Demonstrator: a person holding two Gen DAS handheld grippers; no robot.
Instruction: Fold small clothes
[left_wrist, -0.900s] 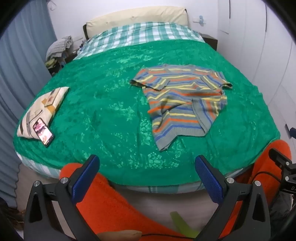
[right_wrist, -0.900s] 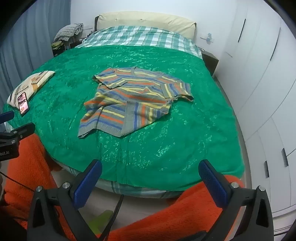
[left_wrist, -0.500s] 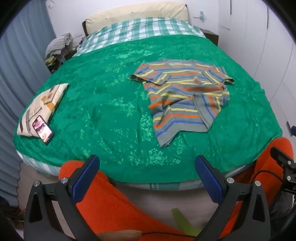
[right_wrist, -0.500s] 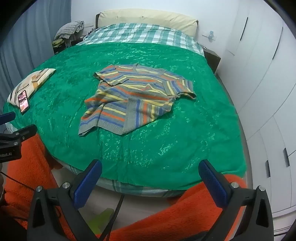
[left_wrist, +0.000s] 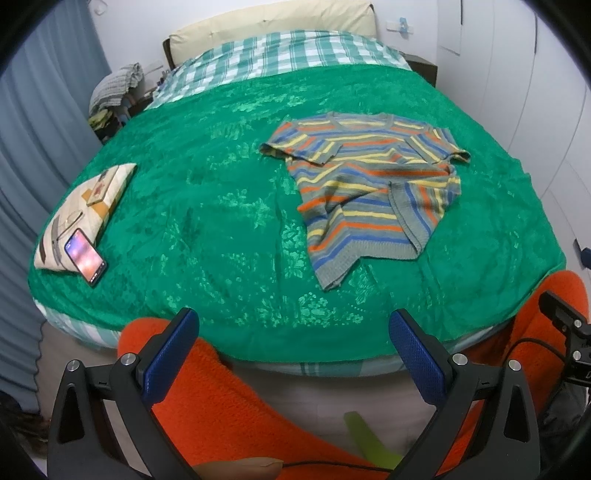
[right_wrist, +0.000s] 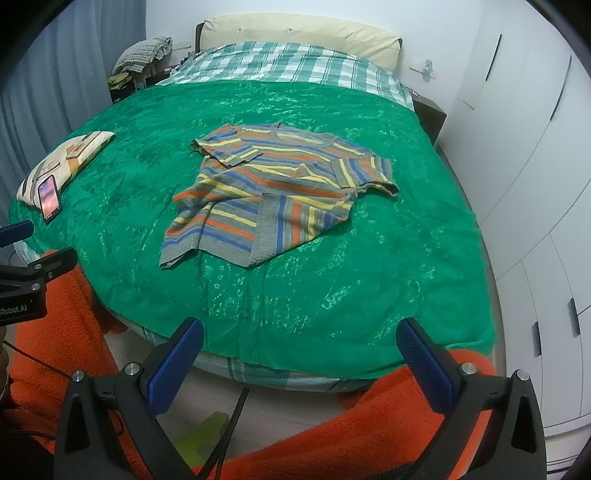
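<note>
The striped shirt (left_wrist: 373, 188) lies far ahead of both sets of fingers, on the green bed (left_wrist: 221, 229), one bottom corner flipped over. The left fingers (left_wrist: 170, 354) and right fingers (right_wrist: 177, 358) are wide open, holding nothing, probably ready to reach. A phone (left_wrist: 85, 255) rests beyond, off left.

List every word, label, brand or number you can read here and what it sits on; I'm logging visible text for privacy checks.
"Robot.AI", white letters on the black body of the left gripper, cut off at the picture's edge, so it may be longer.
Lit screen of the black smartphone on the green bedspread: too blurred to read.
Printed cream cushion: patterns only, no legible words.
Striped knitted short-sleeved top: no text.
</note>
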